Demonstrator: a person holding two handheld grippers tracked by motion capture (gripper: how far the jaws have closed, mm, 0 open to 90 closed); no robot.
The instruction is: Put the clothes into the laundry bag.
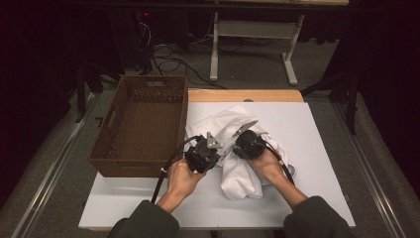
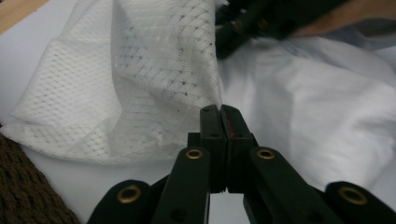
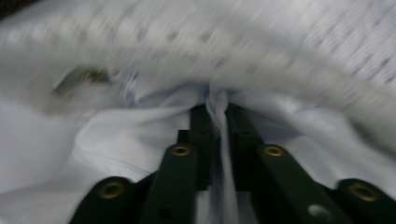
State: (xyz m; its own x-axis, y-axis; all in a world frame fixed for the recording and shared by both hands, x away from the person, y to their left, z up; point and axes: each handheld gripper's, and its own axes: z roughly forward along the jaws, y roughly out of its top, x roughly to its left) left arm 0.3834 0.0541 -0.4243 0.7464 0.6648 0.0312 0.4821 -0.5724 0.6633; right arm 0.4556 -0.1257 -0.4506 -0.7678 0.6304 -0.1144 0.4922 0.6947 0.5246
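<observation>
White cloth [image 1: 237, 168] lies bunched up in the middle of the white table [image 1: 317, 148], just beside the brown basket [image 1: 143, 124] that sits at the table's left edge. You are busy grabbing the cloth with both claws. Your right gripper [image 3: 217, 109] has its jaws squeezed tight on a thin fold of the cloth. Your left gripper [image 2: 220, 114] has its jaws pressed together too, right at the edge of the netted part [image 2: 140, 79] of the cloth, but you cannot tell if it really holds any. Next, I think you need to lift both hands together and carry the cloth toward the basket, keeping both claws tight.
</observation>
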